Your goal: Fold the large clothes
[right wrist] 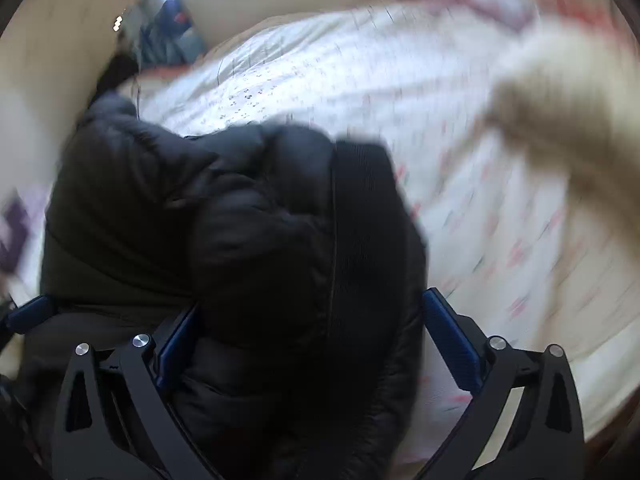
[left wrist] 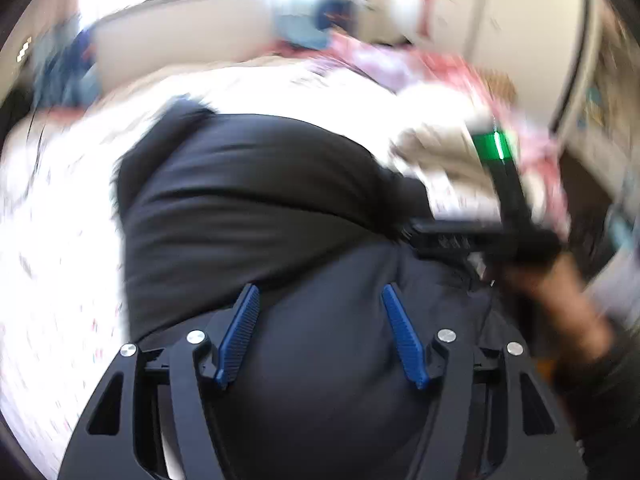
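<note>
A black puffer jacket (left wrist: 260, 200) lies bunched on a white patterned bed sheet (left wrist: 52, 220). My left gripper (left wrist: 320, 300) is open just above the jacket, its blue pads apart with dark fabric between them. The right gripper shows in the left wrist view (left wrist: 452, 236) at the jacket's right edge. In the right wrist view the jacket (right wrist: 240, 220) fills the space between the wide-apart blue pads of my right gripper (right wrist: 312, 308); a ribbed cuff or hem (right wrist: 360, 208) runs up the middle. Both views are motion-blurred.
The bed sheet (right wrist: 400, 80) stretches away to the right. A beige garment (right wrist: 560, 112) lies at the right, also in the left wrist view (left wrist: 436, 156). Pink and blue bedding (left wrist: 312, 20) is piled by the headboard. A wall lies beyond.
</note>
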The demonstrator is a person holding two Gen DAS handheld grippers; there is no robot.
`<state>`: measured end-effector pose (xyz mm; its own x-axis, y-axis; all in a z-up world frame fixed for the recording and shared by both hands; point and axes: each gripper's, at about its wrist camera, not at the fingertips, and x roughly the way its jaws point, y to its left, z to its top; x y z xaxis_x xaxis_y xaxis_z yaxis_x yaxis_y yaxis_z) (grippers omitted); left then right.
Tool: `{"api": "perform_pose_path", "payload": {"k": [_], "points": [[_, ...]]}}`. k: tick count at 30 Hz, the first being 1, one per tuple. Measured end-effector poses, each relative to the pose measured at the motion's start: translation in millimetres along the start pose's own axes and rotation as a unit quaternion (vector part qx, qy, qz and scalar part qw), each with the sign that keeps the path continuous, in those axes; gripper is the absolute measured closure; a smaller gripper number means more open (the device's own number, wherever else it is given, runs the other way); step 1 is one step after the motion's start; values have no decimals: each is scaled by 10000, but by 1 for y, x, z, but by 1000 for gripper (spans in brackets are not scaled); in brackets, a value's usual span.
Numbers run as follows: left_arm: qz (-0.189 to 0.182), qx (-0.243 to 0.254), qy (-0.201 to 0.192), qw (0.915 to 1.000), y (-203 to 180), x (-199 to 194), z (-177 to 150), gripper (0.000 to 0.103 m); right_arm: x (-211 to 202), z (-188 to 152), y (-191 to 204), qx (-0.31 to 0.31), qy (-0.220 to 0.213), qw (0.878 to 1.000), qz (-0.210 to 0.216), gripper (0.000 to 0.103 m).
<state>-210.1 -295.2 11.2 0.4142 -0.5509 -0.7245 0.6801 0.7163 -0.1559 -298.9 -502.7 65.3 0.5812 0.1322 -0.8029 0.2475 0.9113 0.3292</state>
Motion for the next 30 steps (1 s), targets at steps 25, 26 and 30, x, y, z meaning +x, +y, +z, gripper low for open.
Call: {"api": "perform_pose_path", "payload": {"k": [25, 26, 30], "points": [[1699, -1611, -51, 9722, 258, -82, -29, 26, 112, 20, 199, -1085, 245, 9866, 1190, 6], [1584, -1527, -266, 9751, 246, -86, -25, 26, 111, 18, 191, -1070, 282, 9887, 1007, 6], [1444, -809, -257, 9859, 193, -53, 2, 25, 108, 18, 174, -1139, 744, 9880, 729, 6]]}}
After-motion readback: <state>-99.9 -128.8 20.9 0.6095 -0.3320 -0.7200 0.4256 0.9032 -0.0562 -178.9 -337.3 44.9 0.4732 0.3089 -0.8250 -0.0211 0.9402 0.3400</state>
